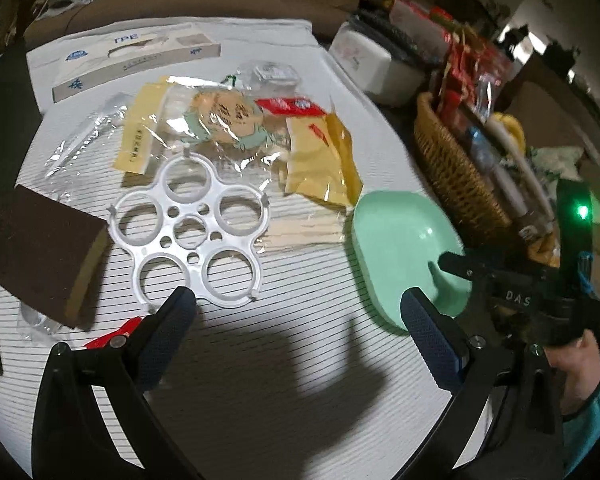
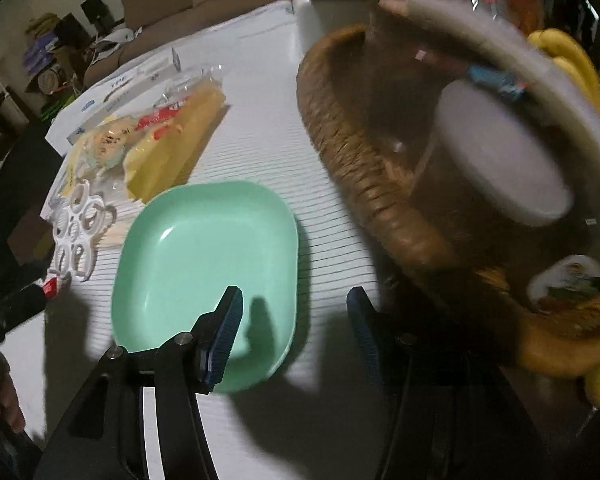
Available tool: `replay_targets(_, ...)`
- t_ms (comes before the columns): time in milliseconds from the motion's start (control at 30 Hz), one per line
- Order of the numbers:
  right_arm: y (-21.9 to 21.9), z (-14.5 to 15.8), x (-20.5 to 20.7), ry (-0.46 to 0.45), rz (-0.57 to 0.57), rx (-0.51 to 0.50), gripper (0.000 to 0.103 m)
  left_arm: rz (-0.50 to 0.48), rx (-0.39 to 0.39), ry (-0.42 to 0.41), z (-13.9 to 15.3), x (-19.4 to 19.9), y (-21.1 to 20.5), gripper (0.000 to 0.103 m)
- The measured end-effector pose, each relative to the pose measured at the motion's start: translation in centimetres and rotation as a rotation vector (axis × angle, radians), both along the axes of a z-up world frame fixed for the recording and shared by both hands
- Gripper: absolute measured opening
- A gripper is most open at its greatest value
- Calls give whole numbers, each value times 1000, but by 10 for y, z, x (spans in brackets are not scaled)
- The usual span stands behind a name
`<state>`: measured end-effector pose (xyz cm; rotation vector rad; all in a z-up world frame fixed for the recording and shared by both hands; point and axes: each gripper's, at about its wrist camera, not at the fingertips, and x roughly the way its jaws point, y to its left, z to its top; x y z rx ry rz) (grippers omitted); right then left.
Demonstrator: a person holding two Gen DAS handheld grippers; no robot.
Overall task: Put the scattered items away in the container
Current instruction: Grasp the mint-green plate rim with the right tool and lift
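The right gripper (image 2: 294, 332) hangs with its jaws apart and nothing between them, its left finger over the near edge of a mint-green plate (image 2: 204, 248) and its right finger over bare striped tablecloth (image 2: 260, 140). Just to its right rises the rim of the wicker basket (image 2: 340, 152), already crowded with packets, bananas and a pale lid, all blurred.

The left gripper (image 1: 300, 316) is likewise spread wide and empty. Just ahead of its left finger lies a white ring-holed rack (image 1: 192, 232); beyond that sit cellophane snack bags (image 1: 236, 128) and a long TPE box (image 1: 140, 60), and a brown sponge block (image 1: 40, 248) rests off to its left. The green plate lies beside its right finger, with the basket farther right.

The hazards look plain enough. The plate is shallow and slick, so a pinch on its rim may slip or tip it. The basket seems nearly full, and a plate pushed in could jam or spill what is stacked there. The crinkly bags may slide from a loose grip. With both tools working close together near the plate, they could also knock into each other.
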<state>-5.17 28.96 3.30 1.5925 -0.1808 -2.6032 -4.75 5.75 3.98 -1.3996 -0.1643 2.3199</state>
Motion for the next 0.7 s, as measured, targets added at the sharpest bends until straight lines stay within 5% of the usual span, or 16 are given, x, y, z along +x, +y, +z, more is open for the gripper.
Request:
replay_targets(67, -10, -5, -4, -2, 61, -12, 29, -4, -5, -12, -5, -1, 2, 101)
replay_targets(200, -29, -4, 1, -3, 174, -57, 12, 8, -5, -38, -12, -4, -4, 94)
replay_targets(367, -60, -4, 29, -35, 312, -82, 12, 5, -68, -70, -22, -4, -10, 65)
replay_targets(533, -74, -1, 41, -54, 337, -134, 14, -30, -109, -69, -25, 4, -10, 59)
replay_targets(633, -71, 2, 37, -25, 298, -76, 36, -24, -145, -70, -24, 11, -11, 59)
replay_targets(700, -66, 2, 31, -21, 279, -97, 41, -26, -148, -66, -20, 18, -15, 61)
